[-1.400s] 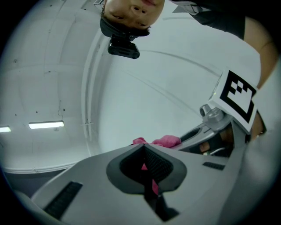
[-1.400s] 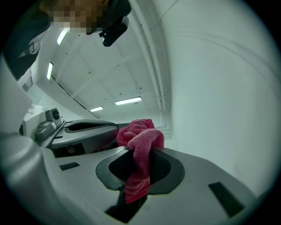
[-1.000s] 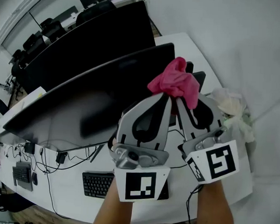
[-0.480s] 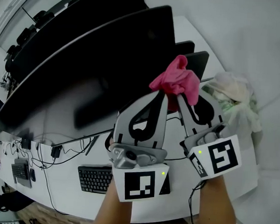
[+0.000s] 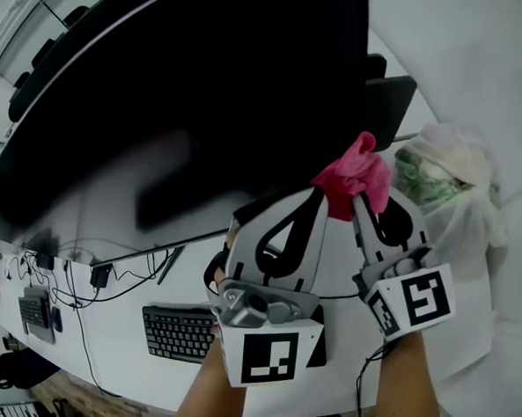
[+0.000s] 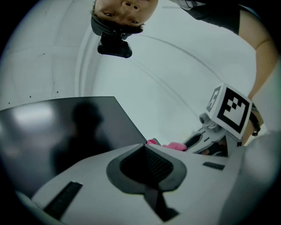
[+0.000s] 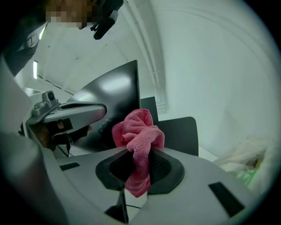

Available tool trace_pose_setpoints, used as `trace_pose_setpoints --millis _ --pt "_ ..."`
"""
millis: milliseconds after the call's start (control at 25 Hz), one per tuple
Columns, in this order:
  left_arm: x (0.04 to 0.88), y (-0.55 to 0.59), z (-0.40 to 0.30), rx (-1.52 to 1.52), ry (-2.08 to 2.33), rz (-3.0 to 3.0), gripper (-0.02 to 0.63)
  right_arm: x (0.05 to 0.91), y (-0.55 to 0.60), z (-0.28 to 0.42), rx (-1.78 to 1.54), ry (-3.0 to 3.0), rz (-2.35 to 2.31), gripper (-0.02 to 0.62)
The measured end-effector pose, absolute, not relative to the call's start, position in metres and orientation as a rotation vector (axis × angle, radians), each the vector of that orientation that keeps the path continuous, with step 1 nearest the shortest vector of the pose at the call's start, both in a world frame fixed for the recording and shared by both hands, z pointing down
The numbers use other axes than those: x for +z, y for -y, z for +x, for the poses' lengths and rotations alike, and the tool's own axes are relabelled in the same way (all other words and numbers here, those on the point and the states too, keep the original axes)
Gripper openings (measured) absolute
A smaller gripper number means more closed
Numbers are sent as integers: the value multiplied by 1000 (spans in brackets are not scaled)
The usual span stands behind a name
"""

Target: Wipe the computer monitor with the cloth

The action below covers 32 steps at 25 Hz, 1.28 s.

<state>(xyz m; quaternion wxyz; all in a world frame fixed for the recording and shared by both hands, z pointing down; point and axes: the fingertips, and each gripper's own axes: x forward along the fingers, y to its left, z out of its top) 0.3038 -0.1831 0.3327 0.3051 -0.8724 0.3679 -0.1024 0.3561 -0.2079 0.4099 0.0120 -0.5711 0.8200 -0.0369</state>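
Right gripper (image 5: 357,198) clamped on the pink cloth (image 5: 356,169), near the monitor (image 5: 189,93) (screen dark). Left gripper (image 5: 313,193) jaws together, seemingly empty.

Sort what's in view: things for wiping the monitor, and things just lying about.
For the job: pink cloth, right gripper shut on it, monitor.
Lying about: keyboard, cables, white bag.
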Motion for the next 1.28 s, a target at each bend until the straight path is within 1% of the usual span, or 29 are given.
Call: trace_pose_setpoints --millis 520,920,1280 --pt "383 181 295 -339 -976 -2347 6 495 201 357 -385 -2576 -1893 64" --pt "393 183 275 -334 -1031 -2350 6 495 200 342 -349 -2626 -1901 64" --pt "395 178 222 -358 -1095 -2347 6 494 196 283 -302 -2745 -1821 64"
